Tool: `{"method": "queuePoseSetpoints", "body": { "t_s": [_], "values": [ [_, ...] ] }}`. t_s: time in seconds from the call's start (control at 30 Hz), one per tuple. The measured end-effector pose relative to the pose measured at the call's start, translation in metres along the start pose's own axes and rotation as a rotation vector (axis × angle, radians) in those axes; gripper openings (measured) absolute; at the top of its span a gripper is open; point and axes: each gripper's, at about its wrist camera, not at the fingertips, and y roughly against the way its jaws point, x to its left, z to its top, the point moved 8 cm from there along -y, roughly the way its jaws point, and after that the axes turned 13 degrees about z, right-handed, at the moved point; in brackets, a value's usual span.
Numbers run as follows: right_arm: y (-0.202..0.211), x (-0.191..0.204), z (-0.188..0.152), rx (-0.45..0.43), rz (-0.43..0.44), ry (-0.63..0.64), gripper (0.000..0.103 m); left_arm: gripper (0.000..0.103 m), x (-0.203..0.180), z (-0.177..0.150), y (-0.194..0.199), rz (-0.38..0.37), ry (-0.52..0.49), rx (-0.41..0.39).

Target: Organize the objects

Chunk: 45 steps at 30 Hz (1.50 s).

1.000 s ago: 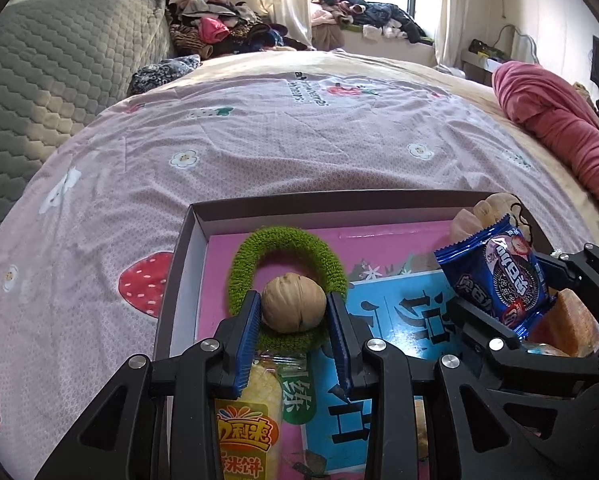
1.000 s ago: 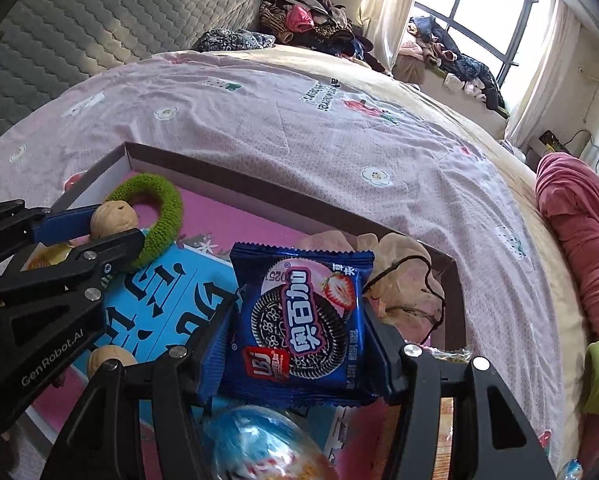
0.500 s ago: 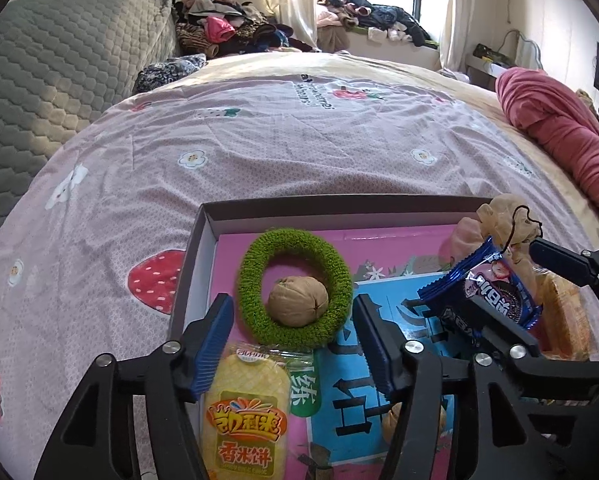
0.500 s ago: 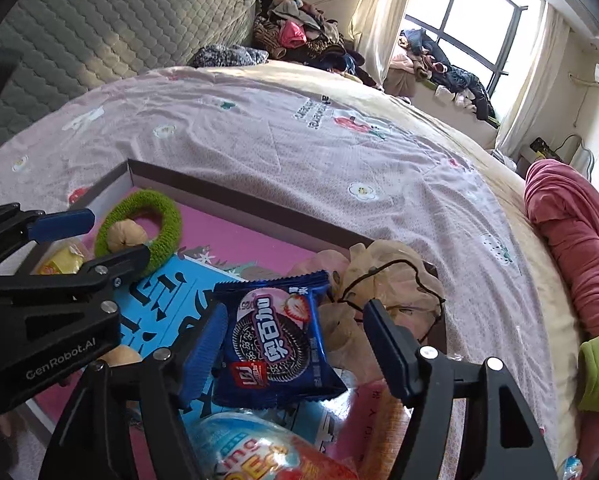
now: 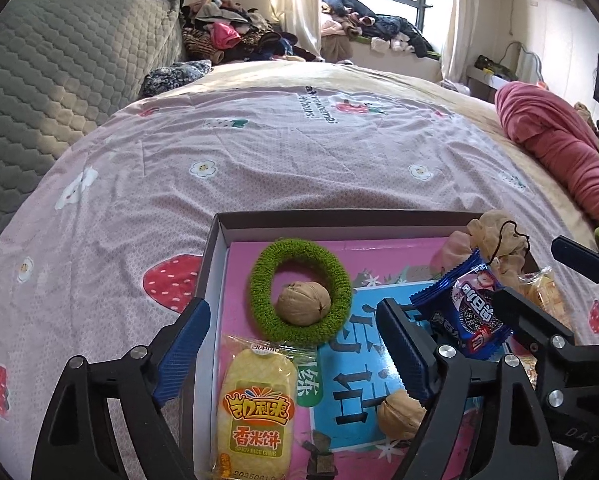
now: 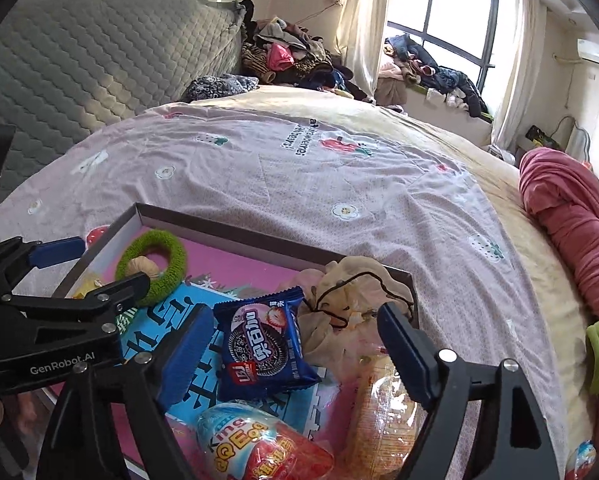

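Left claw (image 5: 291, 344), jaws opening, nothing pressed between them: directly beneath it lies the yellow rice-cake packet (image 5: 257, 408), a crinkly film pouch with a brittle cake inside, so you should pinch it across the short sides and lightly. Just ahead of the fingertips sits the walnut (image 5: 304, 303), resting inside the green scrunchie (image 5: 299, 290); the shell is hard, round and apt to roll, best taken across its widest part, while the scrunchie is soft and will squash flat under any grip. A second walnut (image 5: 399, 416) lies close by your right pad.

Right claw (image 6: 295, 344), jaws likewise opening and clear of contact: between them lies the blue cookie packet (image 6: 263, 344), light, slippery and crushable, so take it by its flat faces. Below the claw is the foil-wrapped egg (image 6: 259, 452); ahead and to the right, a limp beige cloth pouch (image 6: 347, 292).

All rest in the shallow box (image 5: 339, 222), which stands on the bed (image 5: 299, 152) extending beyond both claws
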Motion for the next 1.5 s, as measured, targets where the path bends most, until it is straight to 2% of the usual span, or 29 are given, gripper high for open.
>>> {"method": "queuePoseSetpoints", "body": {
  "t_s": [0.13,0.4,0.43,0.47,0.57,0.83,1.0,1.13,1.27,1.37,1.5],
  "values": [
    [0.005,-0.002,0.001,-0.013,0.009,-0.023,0.09,0.086,0.002,0.0,0.002,0.0,0.003,-0.003],
    [0.035,-0.005,0.0,-0.051,0.014,-0.054,0.094,0.088,0.008,0.001,0.014,-0.01,0.024,-0.007],
    [0.039,-0.006,0.0,-0.054,0.015,-0.06,0.094,0.092,0.009,0.0,0.017,-0.009,0.026,-0.006],
    [0.045,-0.006,-0.001,-0.064,0.025,-0.072,0.094,0.103,0.011,-0.001,0.021,-0.002,0.032,-0.007],
    [0.062,-0.006,-0.003,-0.087,0.04,-0.094,0.094,0.103,0.015,-0.004,0.033,-0.003,0.044,-0.013],
    [0.11,0.013,-0.019,-0.104,0.063,-0.107,0.095,0.103,0.029,-0.022,0.088,0.004,0.067,-0.034],
    [0.135,0.03,-0.035,-0.092,0.095,-0.119,0.095,0.103,0.041,-0.039,0.13,0.031,0.078,-0.065],
    [0.159,0.043,-0.042,-0.118,0.11,-0.128,0.095,0.103,0.048,-0.055,0.159,0.066,0.075,-0.07],
    [0.183,0.054,-0.046,-0.139,0.116,-0.128,0.102,0.103,0.053,-0.069,0.187,0.101,0.068,-0.085],
    [0.199,0.06,-0.051,-0.152,0.111,-0.12,0.102,0.103,0.054,-0.079,0.208,0.078,0.077,-0.096],
    [0.217,0.067,-0.059,-0.169,0.107,-0.11,0.102,0.103,0.058,-0.091,0.235,0.089,0.079,-0.12]
  ]
}}
